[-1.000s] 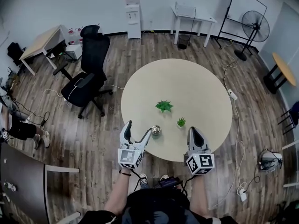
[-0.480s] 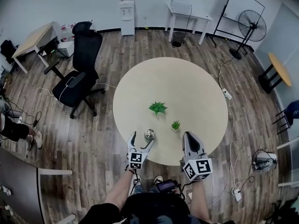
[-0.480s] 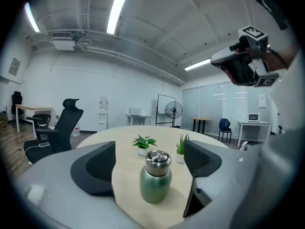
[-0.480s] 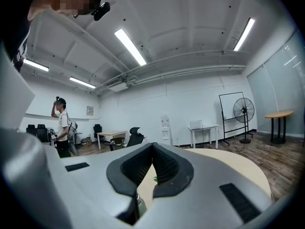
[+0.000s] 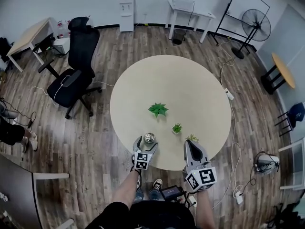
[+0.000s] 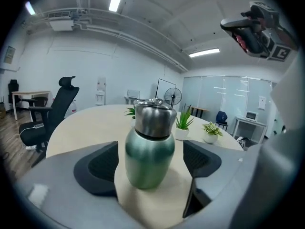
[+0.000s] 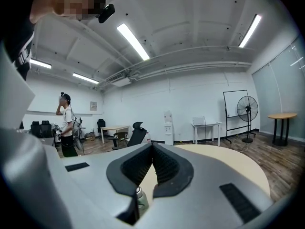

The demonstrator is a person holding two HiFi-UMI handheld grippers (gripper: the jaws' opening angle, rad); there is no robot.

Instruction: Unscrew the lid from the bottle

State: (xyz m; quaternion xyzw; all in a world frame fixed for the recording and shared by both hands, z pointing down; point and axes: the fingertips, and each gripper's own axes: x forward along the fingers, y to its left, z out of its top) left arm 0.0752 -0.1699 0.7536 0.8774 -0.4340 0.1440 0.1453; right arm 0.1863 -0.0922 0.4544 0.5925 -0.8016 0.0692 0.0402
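A round, pale beige table carries a green metal bottle with a steel lid, upright between the left gripper's spread jaws. Beyond it stand three small potted green plants, the nearest just ahead of the right gripper.

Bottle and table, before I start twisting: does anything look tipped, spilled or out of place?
Nothing stands out. The bottle stands upright on the table near its edge, lid on, between the open left tongs, which have just been opening, touching neither pad. The three small plants are upright; no spill shows.
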